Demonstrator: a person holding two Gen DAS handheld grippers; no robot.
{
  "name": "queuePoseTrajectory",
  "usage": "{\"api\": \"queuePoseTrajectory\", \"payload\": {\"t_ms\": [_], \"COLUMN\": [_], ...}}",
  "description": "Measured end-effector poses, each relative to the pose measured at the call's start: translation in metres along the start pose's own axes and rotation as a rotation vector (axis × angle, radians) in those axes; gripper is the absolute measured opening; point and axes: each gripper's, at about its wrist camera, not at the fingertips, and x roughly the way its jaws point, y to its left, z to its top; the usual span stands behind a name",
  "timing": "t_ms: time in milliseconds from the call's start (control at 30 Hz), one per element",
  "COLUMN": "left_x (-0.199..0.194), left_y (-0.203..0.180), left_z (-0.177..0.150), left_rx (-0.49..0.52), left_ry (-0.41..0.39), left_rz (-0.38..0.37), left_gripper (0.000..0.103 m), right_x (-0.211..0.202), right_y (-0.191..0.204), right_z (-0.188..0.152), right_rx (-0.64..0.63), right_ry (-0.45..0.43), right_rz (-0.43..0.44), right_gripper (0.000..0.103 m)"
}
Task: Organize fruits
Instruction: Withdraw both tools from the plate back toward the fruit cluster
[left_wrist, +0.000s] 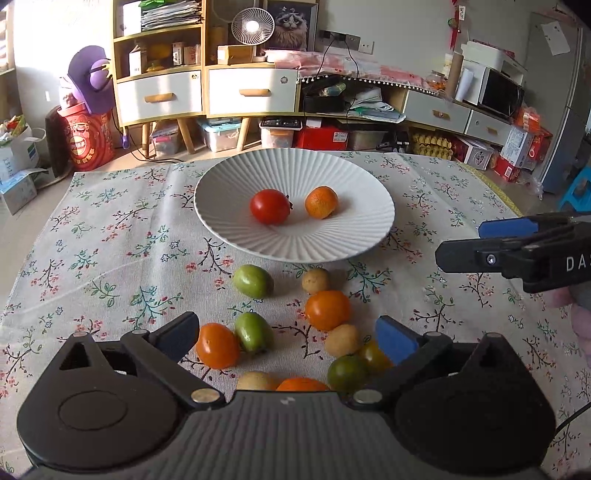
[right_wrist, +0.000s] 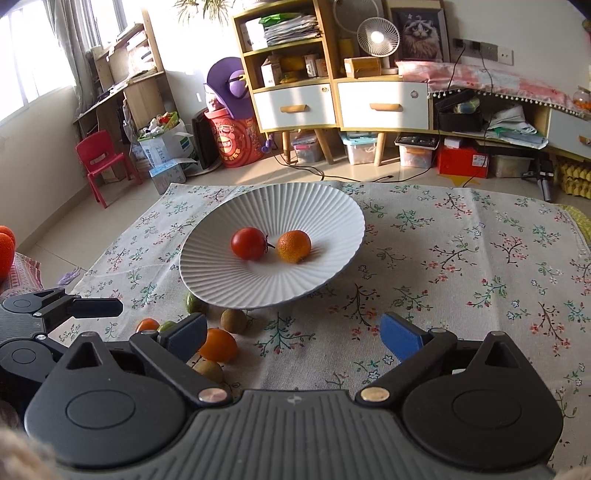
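Observation:
A white ribbed plate sits mid-table with a red tomato and a mandarin in it. Several loose fruits lie in front of it on the cloth: a green one, an orange one, a small tan one and others. My left gripper is open low over this pile, its pads apart from the fruit. My right gripper is open over bare cloth to the right of the pile, holding nothing. The same plate, tomato and mandarin show in the right wrist view.
A floral tablecloth covers the table. My right gripper reaches in from the right edge of the left wrist view. One left finger shows at the left of the right wrist view. Beyond the table are shelves, boxes and a red chair.

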Motion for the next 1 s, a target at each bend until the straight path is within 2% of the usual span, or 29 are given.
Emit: {"api": "queuePoseTrajectory", "payload": {"t_ms": [200, 467, 667, 867, 1000], "left_x": [-0.011, -0.013, -0.013, -0.015, -0.017], "left_y": [0.012, 0.017, 0.022, 0.024, 0.025], "left_z": [-0.021, -0.051, -0.058, -0.061, -0.061], "left_rx": [-0.082, -0.065, -0.07, -0.092, -0.114], "left_ry": [-0.031, 0.015, 0.027, 0.017, 0.011], "left_rz": [0.022, 0.035, 0.028, -0.008, -0.036], "left_gripper": [0.094, 0.094, 0.094, 0.093, 0.088], "right_x": [-0.003, -0.006, -0.003, -0.005, -0.006], "right_y": [0.004, 0.009, 0.022, 0.043, 0.052], "right_z": [-0.021, -0.044, -0.06, -0.073, -0.078], "right_rx": [0.017, -0.047, -0.071, -0.142, -0.167], "right_ry": [0.016, 0.014, 0.035, 0.044, 0.05], "right_rz": [-0.018, -0.013, 0.019, 0.073, 0.1], "right_gripper": [0.102, 0.102, 0.102, 0.102, 0.102]}}
